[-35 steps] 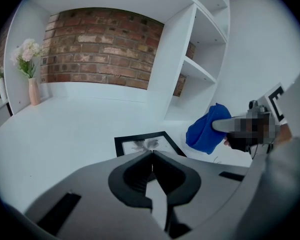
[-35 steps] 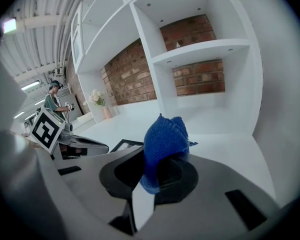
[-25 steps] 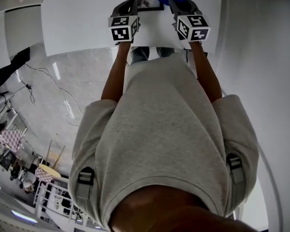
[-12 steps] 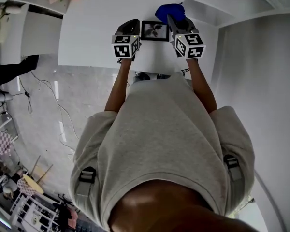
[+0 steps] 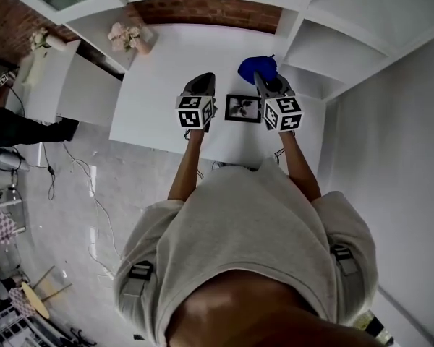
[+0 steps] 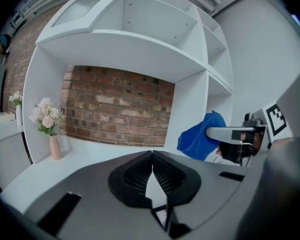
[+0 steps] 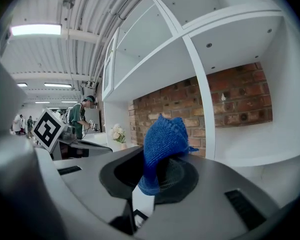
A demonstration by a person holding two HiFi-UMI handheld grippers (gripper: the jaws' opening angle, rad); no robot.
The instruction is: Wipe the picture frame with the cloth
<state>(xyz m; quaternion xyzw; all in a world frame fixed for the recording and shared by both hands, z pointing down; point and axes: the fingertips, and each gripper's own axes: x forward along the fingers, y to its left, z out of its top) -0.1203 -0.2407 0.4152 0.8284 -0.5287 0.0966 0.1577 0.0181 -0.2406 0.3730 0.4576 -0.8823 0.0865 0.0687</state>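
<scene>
The white desk [image 5: 159, 71] carries the picture frame [image 5: 244, 108], which sits between the two grippers. Its picture is too small to make out, and neither gripper view shows it. The left gripper [image 5: 202, 82] has its jaws pressed together on nothing. The right gripper [image 5: 265, 79] clamps the blue cloth [image 5: 255, 68], which hides its jaw tips.

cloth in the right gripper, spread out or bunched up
Bunched up: the blue cloth sticks up as a crumpled wad, pinched between the right gripper's fingers, not spread flat.
</scene>
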